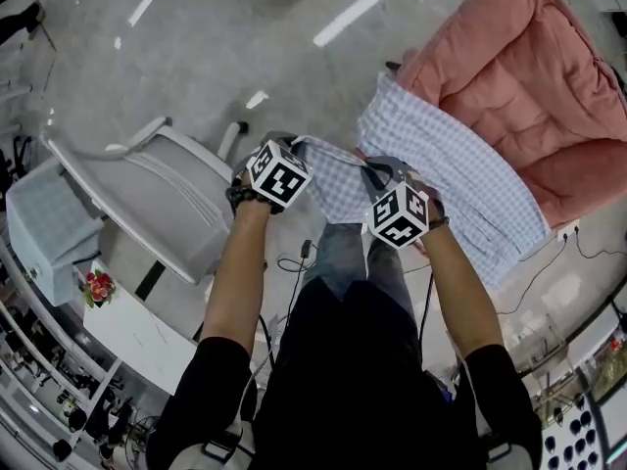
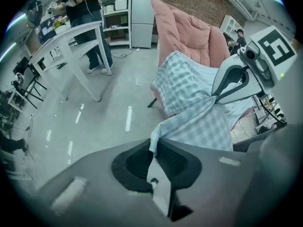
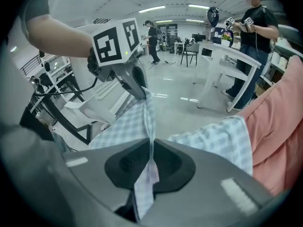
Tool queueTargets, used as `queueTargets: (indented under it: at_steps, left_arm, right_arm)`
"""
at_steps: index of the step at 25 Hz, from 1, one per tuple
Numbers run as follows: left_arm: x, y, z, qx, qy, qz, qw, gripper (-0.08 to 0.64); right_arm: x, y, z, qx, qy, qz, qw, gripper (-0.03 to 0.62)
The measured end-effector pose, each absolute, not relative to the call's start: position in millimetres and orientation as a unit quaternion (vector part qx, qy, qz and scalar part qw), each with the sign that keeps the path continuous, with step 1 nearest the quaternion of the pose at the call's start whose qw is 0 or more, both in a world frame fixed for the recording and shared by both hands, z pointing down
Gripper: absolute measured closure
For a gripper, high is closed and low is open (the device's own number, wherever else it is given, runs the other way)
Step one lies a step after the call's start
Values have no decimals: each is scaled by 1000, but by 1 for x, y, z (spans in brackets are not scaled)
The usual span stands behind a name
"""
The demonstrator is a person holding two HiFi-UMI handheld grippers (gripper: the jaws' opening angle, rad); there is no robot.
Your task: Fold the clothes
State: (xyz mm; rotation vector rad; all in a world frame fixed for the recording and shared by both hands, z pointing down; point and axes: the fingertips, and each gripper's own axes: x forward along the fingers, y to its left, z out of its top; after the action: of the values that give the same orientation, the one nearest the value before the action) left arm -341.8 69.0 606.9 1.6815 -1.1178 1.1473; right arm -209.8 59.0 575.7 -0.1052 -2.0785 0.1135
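**Holding the checked garment by one edge, both grippers clamped**

You hold the left gripper (image 1: pixel 294 147) and the right gripper (image 1: pixel 378 172) side by side in front of your body, both pointing steeply down. The blue-and-white checked garment (image 1: pixel 460 164) runs between them and on to the right.

Left gripper: in the left gripper view its jaws (image 2: pixel 154 143) stand nearly together, with a thin edge of the checked garment (image 2: pixel 194 122) pinched between the pads. The cloth rises out of the jaws and stretches across to the right gripper (image 2: pixel 214 96), which grips the same edge just beside it.

Right gripper: in the right gripper view its jaws (image 3: pixel 151 148) are likewise almost closed on a fold of the garment (image 3: pixel 125 124). A short strip of cloth hangs through behind the pads. The left gripper (image 3: pixel 143 94) shows just beyond, clamped on the same edge.

Garment position: the gripped end is lifted clear of the grey floor (image 1: pixel 216 47). The far part lies draped over the front edge of the pink padded cushion (image 1: pixel 519 76).

Surroundings: a white chair (image 1: pixel 147 194) stands to your left. A person (image 3: pixel 253 20) stands at a white surface (image 3: pixel 222 56) in the background.
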Motion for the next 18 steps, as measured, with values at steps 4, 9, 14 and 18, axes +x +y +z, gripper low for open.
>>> queueTargets:
  at_steps: [4, 9, 14, 18]
  left_arm:
    - [-344, 68, 619, 664, -442, 450, 402, 524]
    - [-349, 65, 630, 661, -442, 447, 410, 514]
    - [-350, 63, 636, 653, -444, 445, 421, 449]
    - [-352, 59, 629, 653, -455, 441, 414, 381]
  right_arm:
    - [-213, 56, 585, -40, -858, 53, 509, 563]
    - [-218, 54, 585, -41, -857, 49, 512, 558]
    - [-218, 49, 582, -37, -861, 72, 502, 481]
    - [-215, 42, 578, -31, -862, 74, 500, 445]
